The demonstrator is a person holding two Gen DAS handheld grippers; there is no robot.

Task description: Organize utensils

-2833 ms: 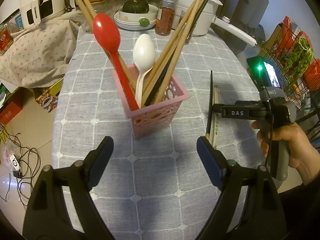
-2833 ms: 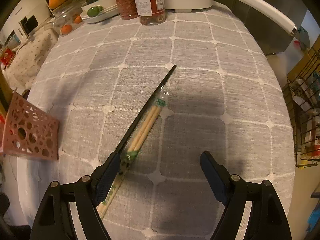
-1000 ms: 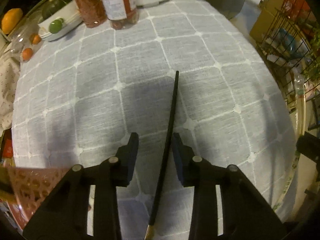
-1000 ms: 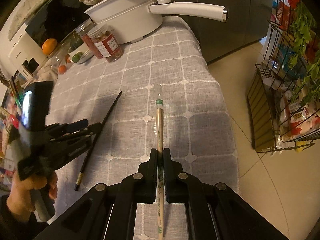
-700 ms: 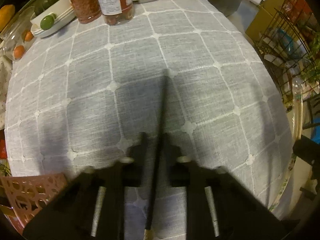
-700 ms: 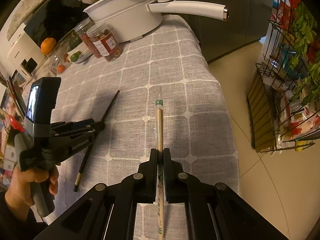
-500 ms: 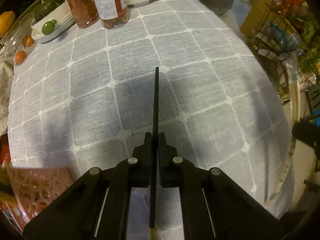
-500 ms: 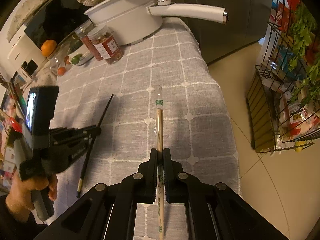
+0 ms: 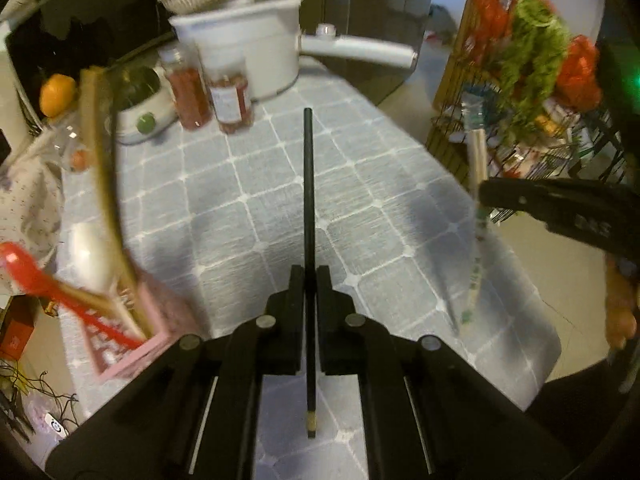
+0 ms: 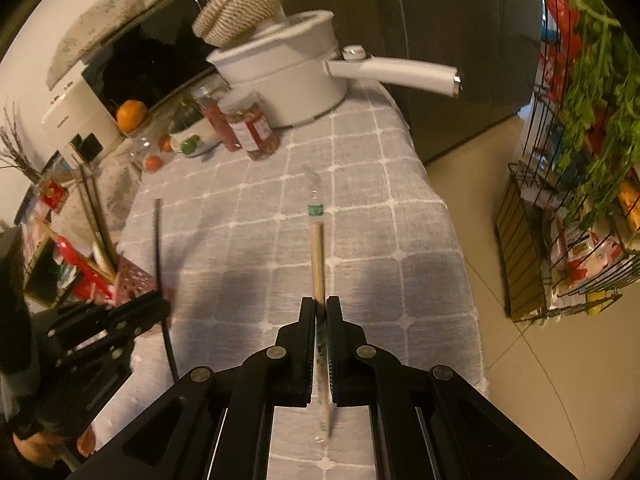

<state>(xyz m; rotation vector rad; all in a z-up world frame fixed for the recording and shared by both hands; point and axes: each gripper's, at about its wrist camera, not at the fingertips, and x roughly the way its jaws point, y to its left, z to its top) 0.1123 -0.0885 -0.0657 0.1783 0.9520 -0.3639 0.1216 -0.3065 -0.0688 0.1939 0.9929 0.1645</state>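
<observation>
My left gripper (image 9: 309, 276) is shut on a black chopstick (image 9: 308, 184), held clear above the grey checked tablecloth (image 9: 256, 184). In the right wrist view the same black chopstick (image 10: 160, 248) shows at the left. My right gripper (image 10: 321, 308) is shut on a pair of wooden chopsticks in a clear wrapper (image 10: 318, 256), also lifted off the cloth; in the left wrist view the wrapped chopsticks (image 9: 478, 184) hang at the right. A pink perforated utensil holder (image 9: 132, 344) stands at the lower left, with a red spoon (image 9: 24, 268), a white spoon (image 9: 90, 256) and wooden chopsticks in it.
A white pot with a long handle (image 10: 296, 76), two red-filled jars (image 10: 248, 124), a bowl (image 10: 192, 140) and an orange (image 10: 132, 114) crowd the table's far end. A wire rack with greens (image 10: 592, 160) stands on the floor to the right of the table's edge.
My left gripper closed on the black chopstick and lifted it off the cloth, swinging so the pink holder came into view. My right gripper rose a little with the wrapped chopsticks.
</observation>
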